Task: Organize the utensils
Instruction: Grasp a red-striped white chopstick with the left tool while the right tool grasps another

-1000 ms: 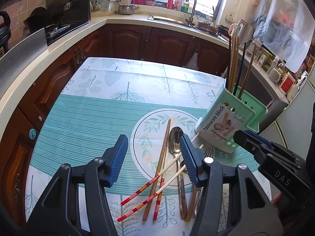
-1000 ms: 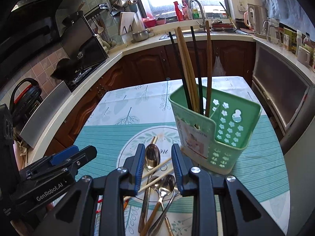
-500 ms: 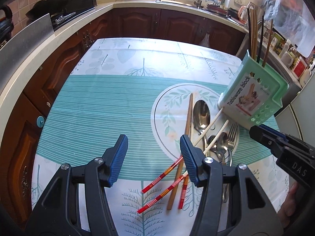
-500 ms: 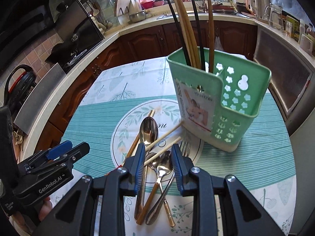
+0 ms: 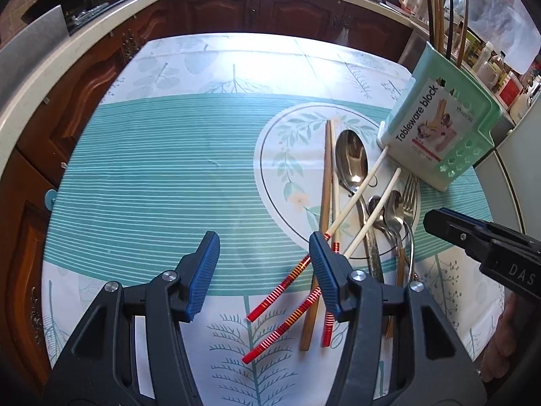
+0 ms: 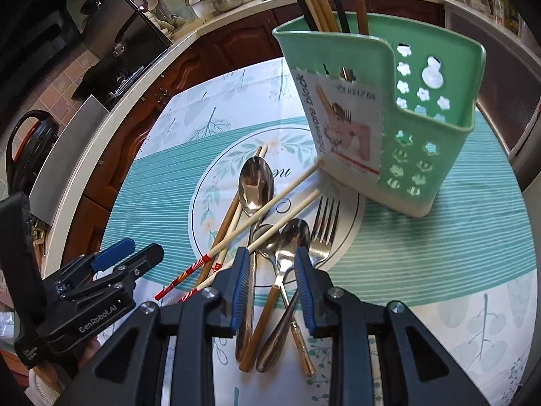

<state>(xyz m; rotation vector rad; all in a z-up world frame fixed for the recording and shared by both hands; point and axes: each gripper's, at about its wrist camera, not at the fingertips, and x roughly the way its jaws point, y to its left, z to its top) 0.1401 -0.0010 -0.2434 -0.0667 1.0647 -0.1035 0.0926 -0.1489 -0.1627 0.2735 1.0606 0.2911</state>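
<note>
Left wrist view: I see my left gripper (image 5: 263, 270) with its blue pads standing about half apart over the teal striped tablecloth (image 5: 152, 176). Nothing lies between the pads; the right-hand pad sits above the red-banded ends of the white chopsticks (image 5: 365, 189), and I cannot tell whether it touches them. The utensils lie in a loose pile on the printed circle of the cloth: a wooden chopstick pair (image 5: 326, 182), a large spoon (image 5: 351, 159), smaller spoons and a fork (image 5: 409, 196). The green utensil holder (image 5: 436, 125) stands upright just beyond the pile at right, with dark and wooden chopsticks in it. My right gripper (image 5: 473, 237) enters from the right edge.

Right wrist view: My right gripper (image 6: 272, 277) has its pads set narrowly apart, gripping nothing. Through the gap I see the wooden-handled spoon (image 6: 290, 237) and the handles of other cutlery lying on the cloth below; whether the pads touch them I cannot tell. The fork (image 6: 324, 223) lies just right of the spoon bowls. The two white chopsticks (image 6: 270, 203) cross over the large spoon (image 6: 255, 182), their tips reaching the base of the holder (image 6: 432, 135). My left gripper (image 6: 111, 270) shows at lower left.
</note>
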